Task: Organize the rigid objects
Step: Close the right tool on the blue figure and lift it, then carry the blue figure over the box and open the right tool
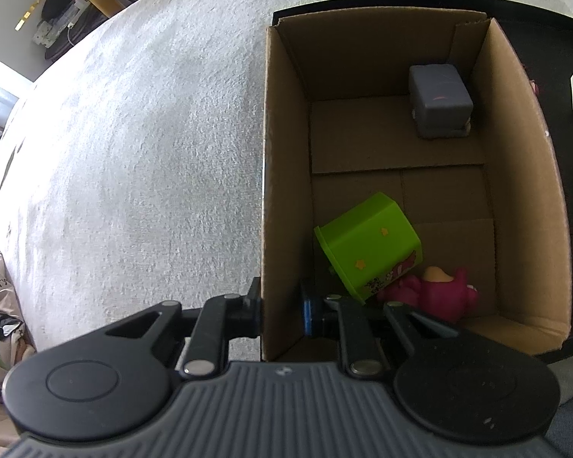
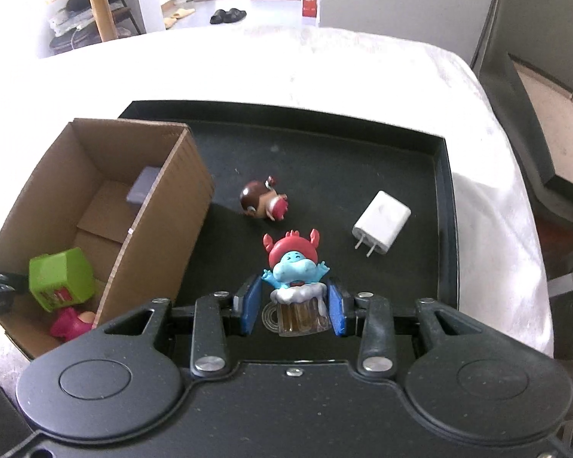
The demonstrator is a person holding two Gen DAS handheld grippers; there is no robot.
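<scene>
A cardboard box (image 1: 282, 198) (image 2: 160, 225) stands on a black tray (image 2: 363, 152). Inside it lie a grey block (image 1: 439, 101), a green cup on its side (image 1: 370, 246) (image 2: 61, 280) and a pink toy (image 1: 435, 295) (image 2: 68, 324). My left gripper (image 1: 280, 311) straddles the box's left wall, one finger on each side, gripping it. My right gripper (image 2: 292, 305) is open around a blue figure with a red hat on a beer mug (image 2: 296, 290); its pads stand apart from the figure. A brown-headed doll (image 2: 263, 198) and a white charger (image 2: 382, 223) lie on the tray.
The tray rests on a white cloth-covered surface (image 2: 324, 65). A wooden table (image 2: 95, 4) and slippers (image 2: 229, 15) show on the floor beyond. A dark cabinet (image 2: 534, 76) stands at the right.
</scene>
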